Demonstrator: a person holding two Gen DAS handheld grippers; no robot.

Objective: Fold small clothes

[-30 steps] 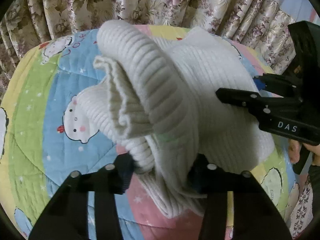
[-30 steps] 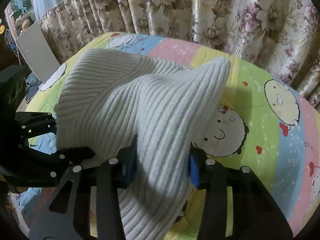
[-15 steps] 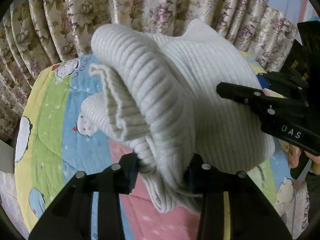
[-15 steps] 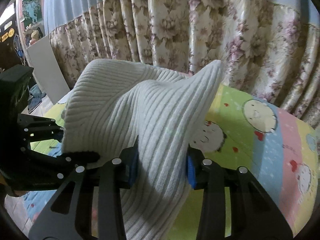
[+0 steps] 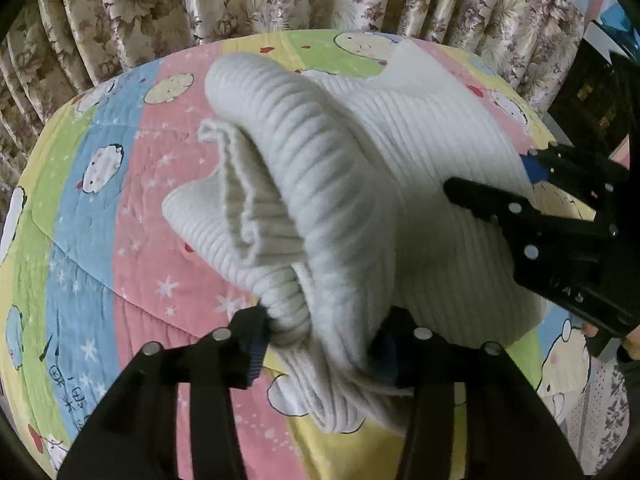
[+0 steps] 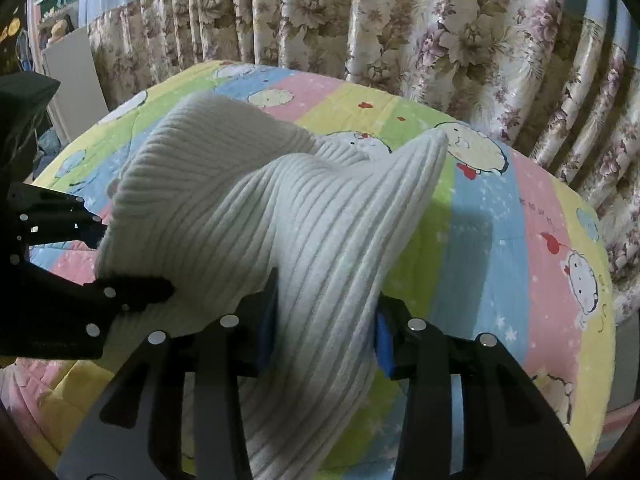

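Left gripper (image 5: 322,344): clenched on a bunched fold of the white ribbed knit garment (image 5: 360,184); the cloth fills the gap between both fingers and hangs below them in a thick roll.

Right gripper (image 6: 326,324): also grasping the same garment, its blue-padded fingers (image 6: 384,340) pressed against either side of a ridge of ribbed cloth that spills down between them.

Each gripper seen from the other: in the left view the right gripper comes in from the right edge, its tip against the cloth; in the right view the left gripper enters from the left edge, its tip touching the near lower part of the garment.

Garment: held up between the two grippers above the bed, draped in a hump, with a folded ribbed hem (image 5: 240,216) sticking out on the left side and one pointed corner (image 6: 436,140) rising toward the far edge.

Quilt (image 5: 100,240): striped pink, blue, green and yellow with cartoon figures, spread under the garment.

Curtain (image 6: 400,24): floral, pleated, hanging just behind the far edge of the bed.

Hand (image 5: 628,344): a small part shows at the right edge, behind the right gripper.
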